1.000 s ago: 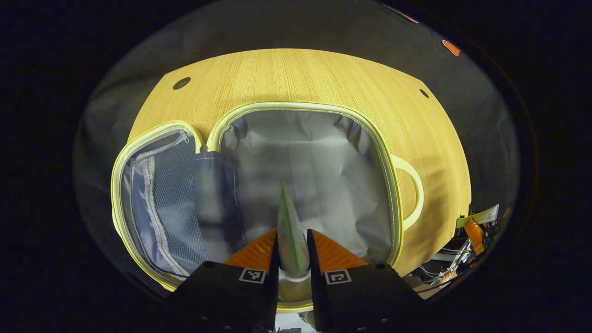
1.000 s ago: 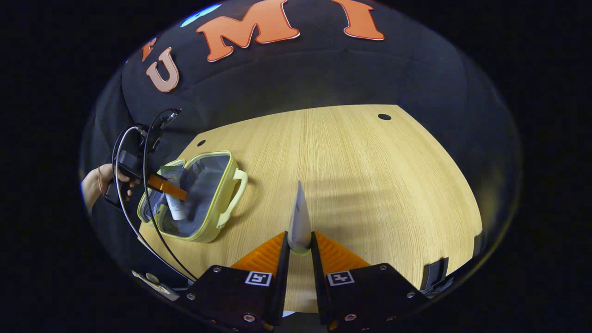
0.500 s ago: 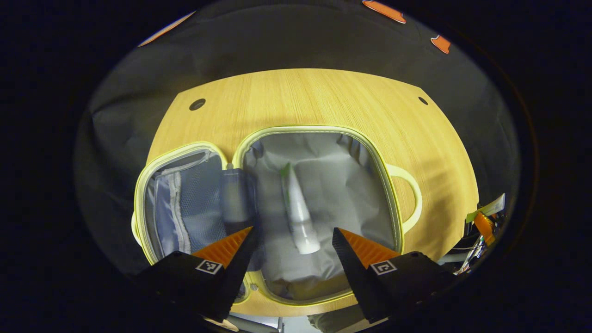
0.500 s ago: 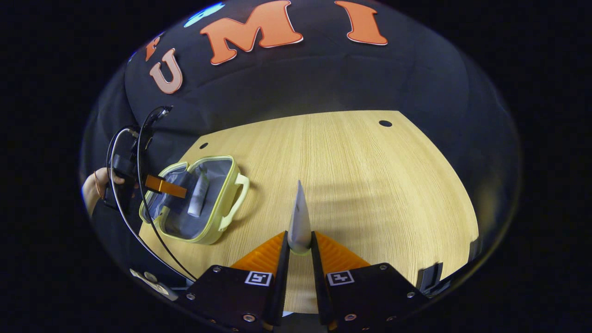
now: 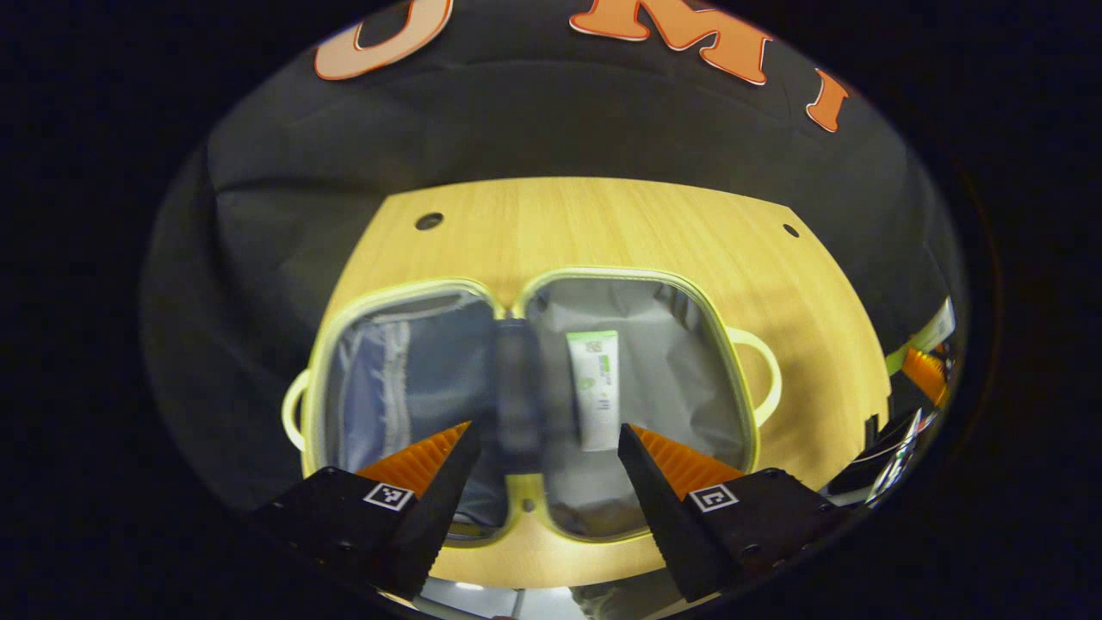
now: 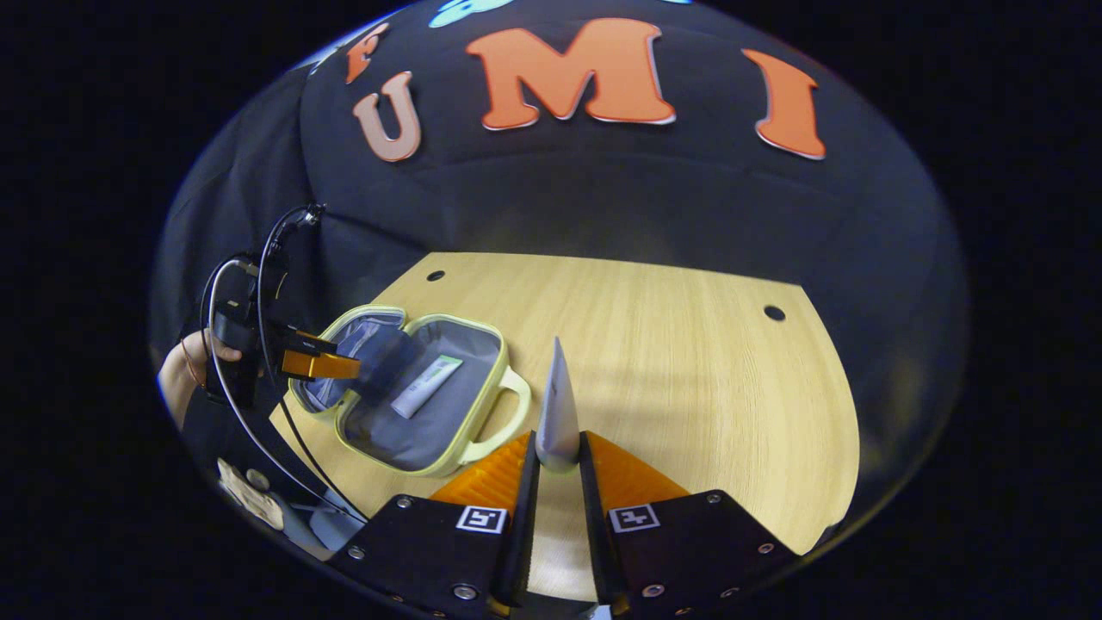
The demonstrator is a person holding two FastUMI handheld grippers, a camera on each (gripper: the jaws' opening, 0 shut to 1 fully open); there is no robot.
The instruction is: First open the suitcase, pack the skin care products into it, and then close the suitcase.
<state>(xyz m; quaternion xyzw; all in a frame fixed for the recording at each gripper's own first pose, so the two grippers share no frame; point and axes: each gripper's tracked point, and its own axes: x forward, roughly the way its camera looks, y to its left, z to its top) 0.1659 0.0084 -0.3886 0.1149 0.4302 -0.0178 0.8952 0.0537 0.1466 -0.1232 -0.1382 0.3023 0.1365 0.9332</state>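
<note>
Left gripper view steeply above the open suitcase (image 5: 534, 405), right gripper view farther off, both sharing it

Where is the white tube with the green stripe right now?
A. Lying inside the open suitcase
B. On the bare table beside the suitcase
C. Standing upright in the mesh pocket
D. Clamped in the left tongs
A. The white tube lies flat on the grey lining of the open suitcase, in the half with the handle toward the table's middle, while the left tongs stand open and apart from it.
</note>
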